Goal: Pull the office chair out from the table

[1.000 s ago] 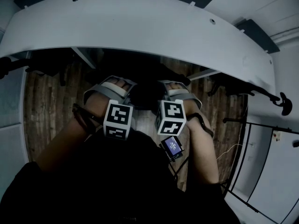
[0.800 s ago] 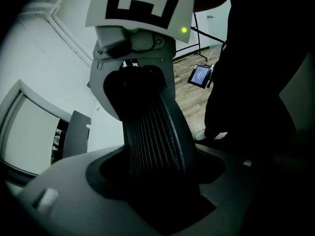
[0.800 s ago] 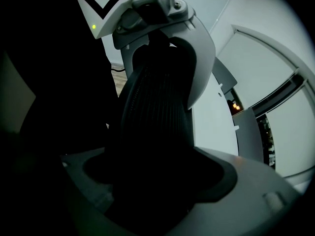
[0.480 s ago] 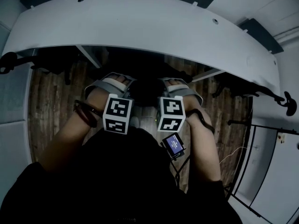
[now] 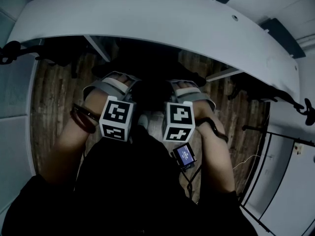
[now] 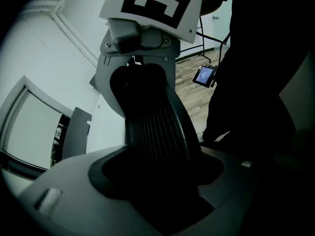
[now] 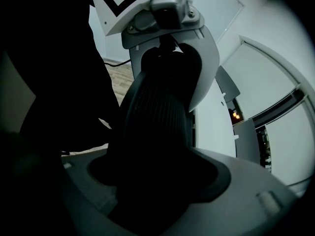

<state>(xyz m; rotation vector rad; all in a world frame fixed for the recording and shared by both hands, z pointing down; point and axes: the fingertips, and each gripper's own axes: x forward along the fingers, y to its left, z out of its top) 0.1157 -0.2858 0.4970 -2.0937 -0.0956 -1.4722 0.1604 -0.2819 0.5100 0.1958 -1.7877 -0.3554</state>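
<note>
The office chair's black ribbed backrest top (image 5: 151,93) sits just in front of the white curved table (image 5: 162,18). My left gripper (image 5: 115,85) and right gripper (image 5: 189,90) clamp its upper edge side by side. In the left gripper view, the ribbed edge (image 6: 157,141) runs from my left gripper (image 6: 157,195) up to the right gripper. From the right gripper view, the same edge (image 7: 155,122) leaves my right gripper (image 7: 157,195). Both pairs of jaws have just been closing, with the backrest between them.
Wooden floor (image 5: 49,97) shows under the table edge. Black stand legs lie at the left (image 5: 19,53) and right (image 5: 275,97). A small lit screen (image 5: 185,155) hangs by my right forearm. White wall panels (image 5: 290,181) close in on the right.
Both grippers and the backrest top have drawn away from the table edge toward me, and slightly left. More floor shows beneath the table.
</note>
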